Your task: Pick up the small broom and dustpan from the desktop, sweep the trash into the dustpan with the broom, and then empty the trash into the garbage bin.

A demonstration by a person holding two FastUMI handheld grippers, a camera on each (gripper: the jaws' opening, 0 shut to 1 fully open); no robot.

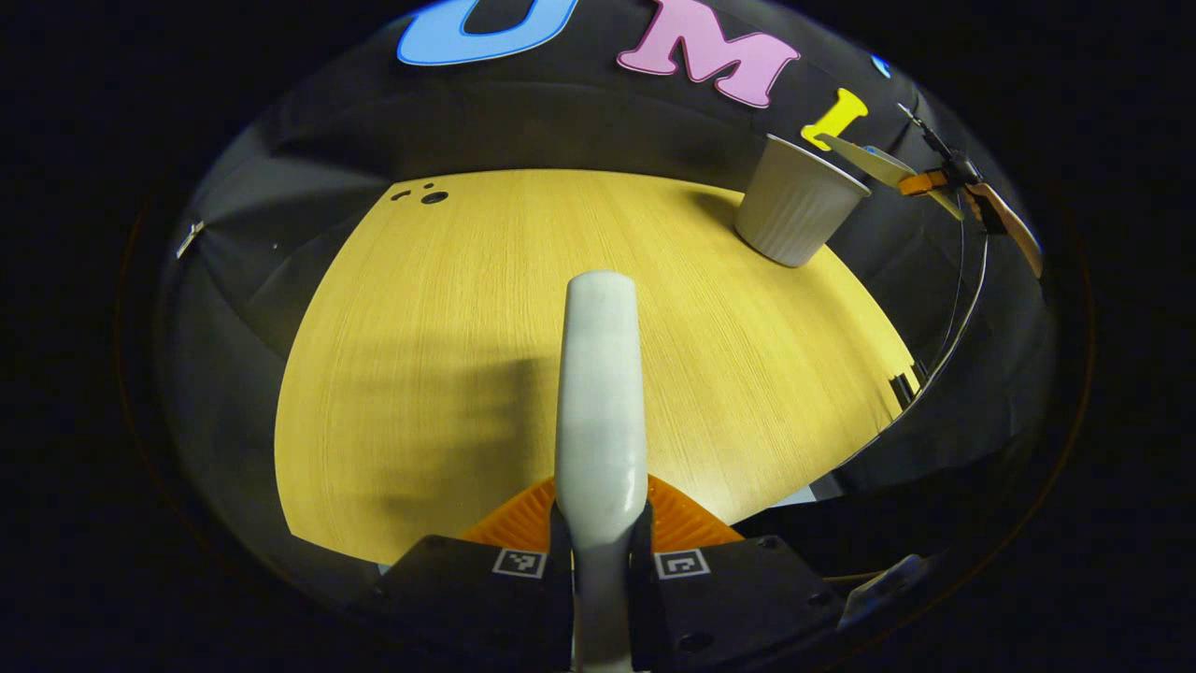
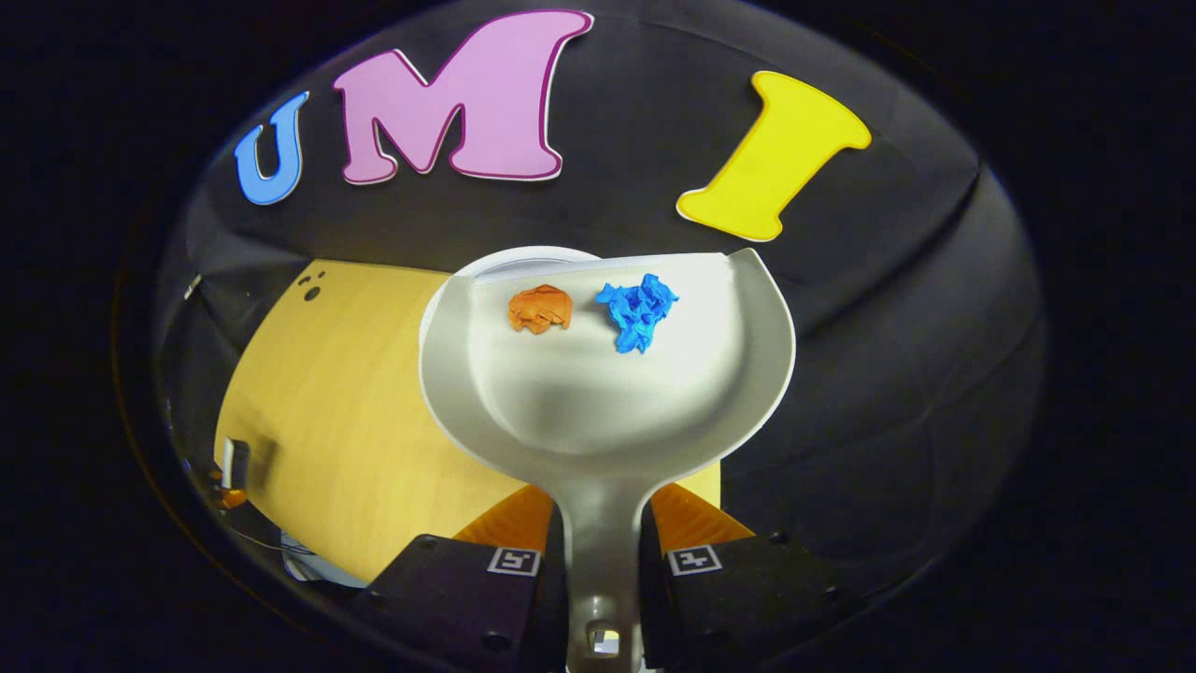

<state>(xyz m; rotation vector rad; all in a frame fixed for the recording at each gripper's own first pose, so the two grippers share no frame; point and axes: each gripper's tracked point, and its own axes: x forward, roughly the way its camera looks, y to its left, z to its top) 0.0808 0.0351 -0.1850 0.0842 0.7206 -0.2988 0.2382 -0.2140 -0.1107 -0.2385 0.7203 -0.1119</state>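
The right gripper [image 2: 603,561] is clamping the dustpan [image 2: 607,374] with both paper scraps [image 2: 635,308] near its lip, over the garbage bin [image 1: 799,201], while the left gripper [image 1: 603,551] is gripping the broom [image 1: 601,393] above the surface [image 1: 420,374], so tipping further probably comes next.

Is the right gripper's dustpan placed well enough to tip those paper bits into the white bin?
Probably yes. The right gripper holds the dustpan with its front edge over the bin's rim, and both paper wads lie near that edge.
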